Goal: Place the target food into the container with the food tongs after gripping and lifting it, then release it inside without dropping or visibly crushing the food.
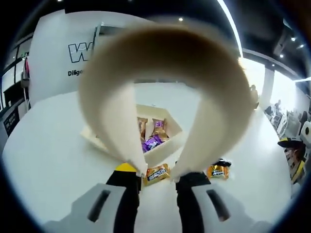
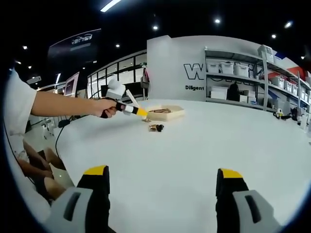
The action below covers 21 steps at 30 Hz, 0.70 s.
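In the left gripper view my left gripper (image 1: 158, 180) has its fingers (image 1: 127, 177) clamped on the tongs (image 1: 160, 73). The cream-coloured tongs loop up from the fingers in a big arch. Their two arms run down to 6 o'clock and meet the finger pads. I cannot tell where the working tips of the tongs are.

Through the arch I see the container (image 1: 163, 150), a pale shallow box, on the white counter (image 1: 48, 160). Wrapped snacks lie in it: two brown ones at the back (image 1: 159, 127) and a purple one (image 1: 152, 142) in front of them. An orange wrapped snack (image 1: 156, 174) lies on the counter just outside the container's near corner, between the two arms of the tongs, at about 6 o'clock. Another orange snack (image 1: 217, 171) lies on the counter toward 4 o'clock, beside a dark wrapper, apart from the container.

In the right gripper view my right gripper (image 2: 163, 182) has its fingers (image 2: 97, 182) wide apart, with nothing between them, low over the bare counter (image 2: 194, 145). Far off at 11 o'clock a hand (image 2: 106, 108) holds the left gripper (image 2: 129, 108), pointing toward the container (image 2: 165, 113). A small dark snack (image 2: 156, 127) sits on the counter just in front of the container. At 2 o'clock there are shelves with bins (image 2: 228, 73) against the wall.
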### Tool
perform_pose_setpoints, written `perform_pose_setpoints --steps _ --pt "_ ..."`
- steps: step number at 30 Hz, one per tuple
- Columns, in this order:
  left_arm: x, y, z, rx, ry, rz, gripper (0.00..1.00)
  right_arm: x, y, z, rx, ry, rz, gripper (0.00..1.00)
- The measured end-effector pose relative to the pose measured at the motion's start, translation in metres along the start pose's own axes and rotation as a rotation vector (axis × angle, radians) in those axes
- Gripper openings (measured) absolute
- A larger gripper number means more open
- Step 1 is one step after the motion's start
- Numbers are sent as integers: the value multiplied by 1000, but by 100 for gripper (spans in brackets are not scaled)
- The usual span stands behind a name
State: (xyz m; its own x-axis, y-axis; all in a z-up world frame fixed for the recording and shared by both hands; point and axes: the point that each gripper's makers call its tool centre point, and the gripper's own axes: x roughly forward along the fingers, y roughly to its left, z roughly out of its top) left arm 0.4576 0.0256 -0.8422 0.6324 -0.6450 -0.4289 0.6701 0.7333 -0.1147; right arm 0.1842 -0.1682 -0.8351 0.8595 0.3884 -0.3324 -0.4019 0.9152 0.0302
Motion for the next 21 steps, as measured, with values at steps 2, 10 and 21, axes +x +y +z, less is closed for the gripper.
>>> perform_pose_setpoints --steps 2,10,21 --pt "0 -1 -3 -5 2 -2 26 0 1 0 -2 1 1 89" --pt "-1 -16 -13 -35 6 -28 27 0 1 1 0 -4 0 89" --pt "-10 -41 -20 -47 17 -69 28 1 6 -2 2 -4 15 89"
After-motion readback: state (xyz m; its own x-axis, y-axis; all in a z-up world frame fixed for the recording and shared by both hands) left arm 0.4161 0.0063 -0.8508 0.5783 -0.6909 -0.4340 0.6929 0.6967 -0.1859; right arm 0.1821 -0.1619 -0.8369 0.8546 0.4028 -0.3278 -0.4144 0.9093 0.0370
